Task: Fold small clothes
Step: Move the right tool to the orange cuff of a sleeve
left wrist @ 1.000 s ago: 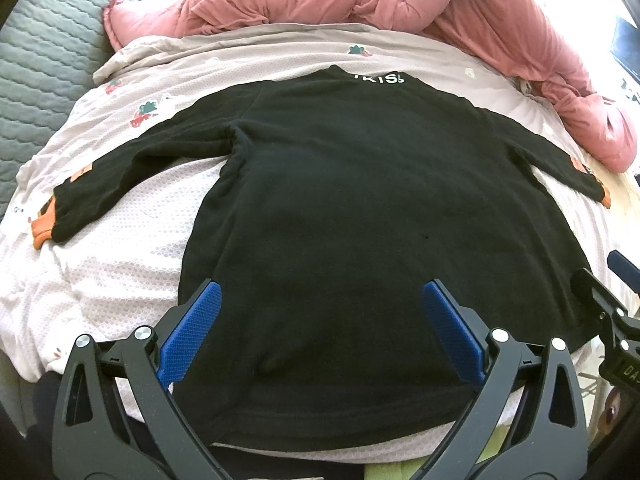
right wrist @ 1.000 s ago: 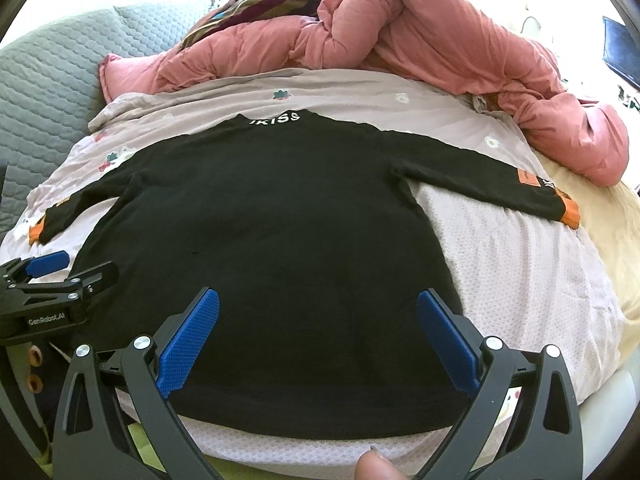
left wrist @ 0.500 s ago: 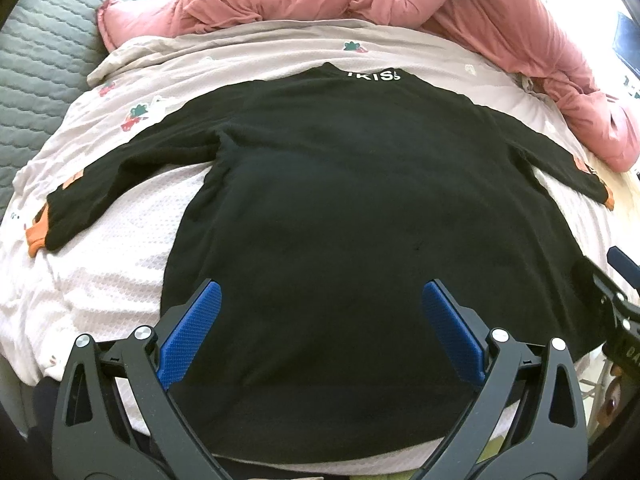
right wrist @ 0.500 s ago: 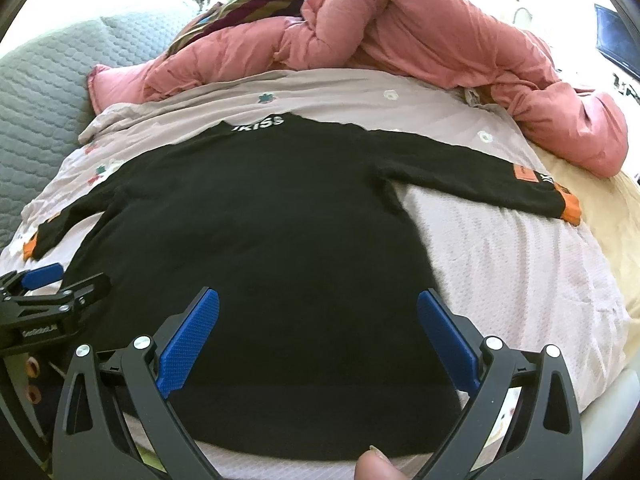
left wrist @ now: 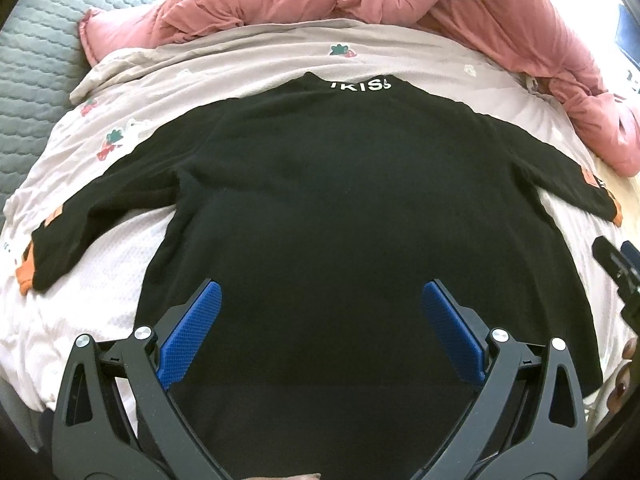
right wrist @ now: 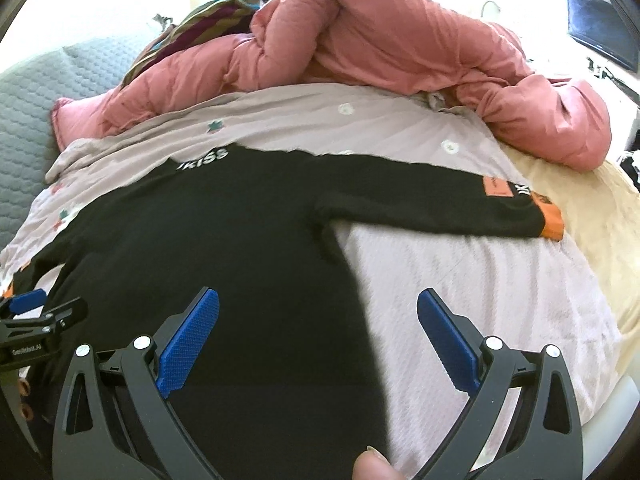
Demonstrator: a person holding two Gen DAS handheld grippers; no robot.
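Observation:
A small black long-sleeved top (left wrist: 340, 208) lies flat on the bed, neck away from me, both sleeves spread out, with orange cuffs. White letters mark its collar (left wrist: 360, 85). My left gripper (left wrist: 320, 312) is open and empty above the lower middle of the top. My right gripper (right wrist: 318, 322) is open and empty over the top's (right wrist: 240, 240) right side edge, near the hem. The right sleeve (right wrist: 440, 208) stretches to the right, ending in an orange cuff (right wrist: 550, 220). Each gripper shows at the edge of the other's view.
The top rests on a pale patterned sheet (left wrist: 100, 280). A bunched pink duvet (right wrist: 380, 60) lies along the far side. A grey quilted headboard (left wrist: 32, 60) stands at the left. A cream blanket (right wrist: 592, 220) lies at the right.
Both grippers have moved closer over the top. The right gripper has shifted right, so the top's side edge now lies between its fingers. The top has not moved.

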